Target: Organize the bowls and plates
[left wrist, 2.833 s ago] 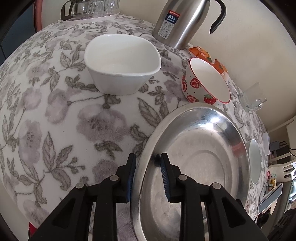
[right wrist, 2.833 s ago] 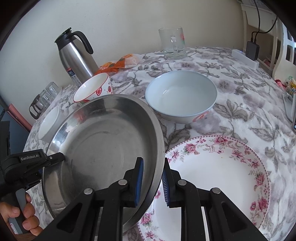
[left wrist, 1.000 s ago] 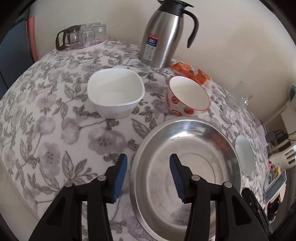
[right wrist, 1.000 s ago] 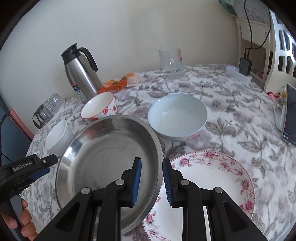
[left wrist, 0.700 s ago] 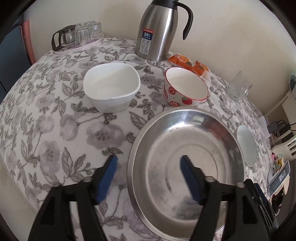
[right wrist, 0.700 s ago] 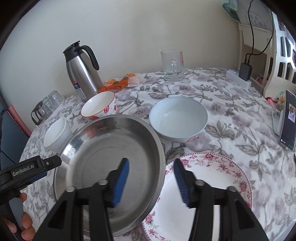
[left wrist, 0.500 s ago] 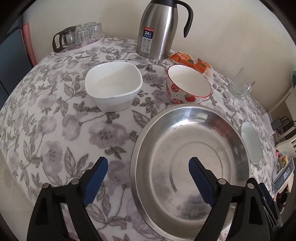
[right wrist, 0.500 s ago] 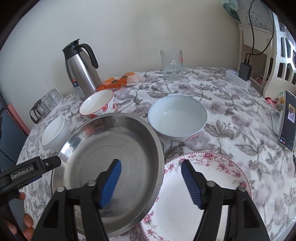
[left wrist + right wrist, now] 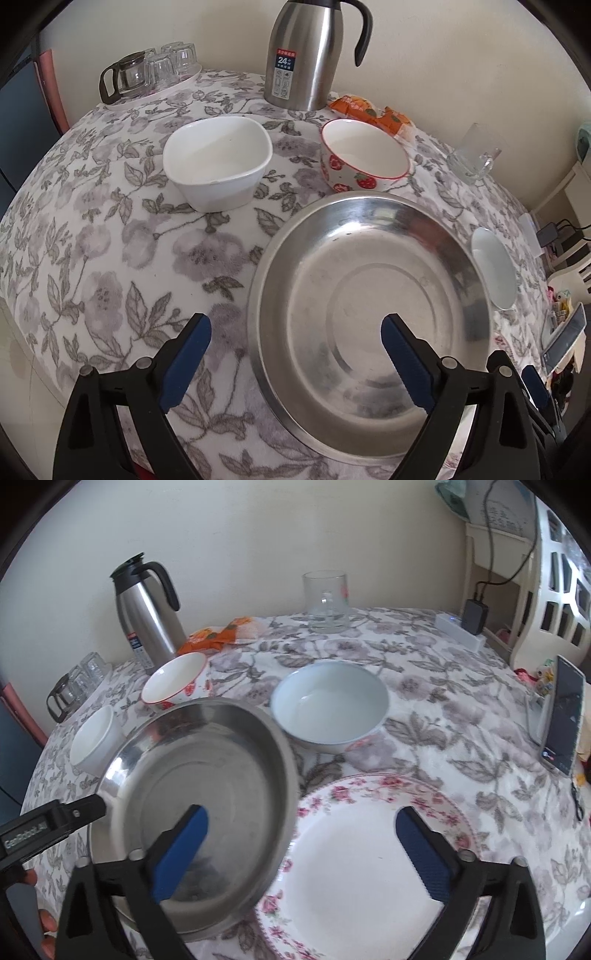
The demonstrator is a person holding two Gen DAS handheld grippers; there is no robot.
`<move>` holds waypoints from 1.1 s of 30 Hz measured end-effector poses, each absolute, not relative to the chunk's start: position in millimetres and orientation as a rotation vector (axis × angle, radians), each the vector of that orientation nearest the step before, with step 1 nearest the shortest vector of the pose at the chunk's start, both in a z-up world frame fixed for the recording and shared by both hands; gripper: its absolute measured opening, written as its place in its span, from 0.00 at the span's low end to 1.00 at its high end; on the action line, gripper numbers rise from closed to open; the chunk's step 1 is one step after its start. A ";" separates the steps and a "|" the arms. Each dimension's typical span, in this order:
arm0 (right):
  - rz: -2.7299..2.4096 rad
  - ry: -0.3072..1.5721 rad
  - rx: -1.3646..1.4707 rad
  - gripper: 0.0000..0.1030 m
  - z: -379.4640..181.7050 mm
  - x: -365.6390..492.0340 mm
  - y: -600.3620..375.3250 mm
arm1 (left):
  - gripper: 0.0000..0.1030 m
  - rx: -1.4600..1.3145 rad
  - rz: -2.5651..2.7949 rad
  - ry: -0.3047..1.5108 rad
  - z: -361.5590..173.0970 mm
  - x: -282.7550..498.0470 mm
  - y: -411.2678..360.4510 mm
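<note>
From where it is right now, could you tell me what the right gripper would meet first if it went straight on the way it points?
Probably the floral plate, near where the steel pan's rim overlaps it; the right gripper, fingers opening and empty, straddles that edge, so depth is uncertain.

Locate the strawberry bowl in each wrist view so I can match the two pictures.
Left wrist view: the strawberry bowl sits upper centre-right, just beyond the steel pan's far rim.
Right wrist view: the strawberry bowl sits upper left, again just beyond the steel pan.
Shared landmark: the steel thermos stands behind the bowl by the wall in both views.
</note>
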State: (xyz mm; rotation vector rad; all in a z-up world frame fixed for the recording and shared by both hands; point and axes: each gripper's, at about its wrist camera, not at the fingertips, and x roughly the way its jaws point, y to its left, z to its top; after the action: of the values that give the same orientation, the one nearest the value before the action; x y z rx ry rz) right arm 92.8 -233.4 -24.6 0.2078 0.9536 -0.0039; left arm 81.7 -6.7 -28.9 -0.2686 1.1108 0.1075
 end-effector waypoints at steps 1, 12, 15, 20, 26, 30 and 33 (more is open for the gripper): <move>-0.012 0.951 0.214 1.00 -23.7 91.3 -237.1 | 0.91 -0.270 0.100 1.106 -26.3 79.7 -9.3; -0.119 0.926 0.300 1.00 -21.6 73.6 -286.2 | 0.91 -0.233 -0.020 0.996 1.2 56.4 -54.2; -0.154 0.925 0.324 1.00 -23.6 69.3 -301.6 | 0.92 -0.239 -0.059 0.958 8.2 50.8 -65.3; -0.230 0.935 0.393 1.00 -31.2 60.2 -329.6 | 0.92 -0.244 -0.168 0.952 14.4 42.4 -87.9; -0.281 1.020 0.463 1.00 -51.7 55.0 -352.4 | 0.92 -0.221 -0.259 1.043 7.5 35.9 -115.5; -0.281 1.059 0.489 1.00 -60.5 52.8 -357.6 | 0.92 -0.228 -0.290 1.124 -2.2 29.2 -129.0; -0.272 1.080 0.479 1.00 -63.0 53.2 -355.8 | 0.91 -0.215 -0.294 1.177 -11.2 25.7 -136.7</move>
State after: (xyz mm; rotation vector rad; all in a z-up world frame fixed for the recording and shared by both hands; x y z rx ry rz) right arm 53.2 -355.8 -63.0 0.4793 1.0798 -0.2721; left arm 25.7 -136.7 -11.2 -0.2155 1.1772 -0.2936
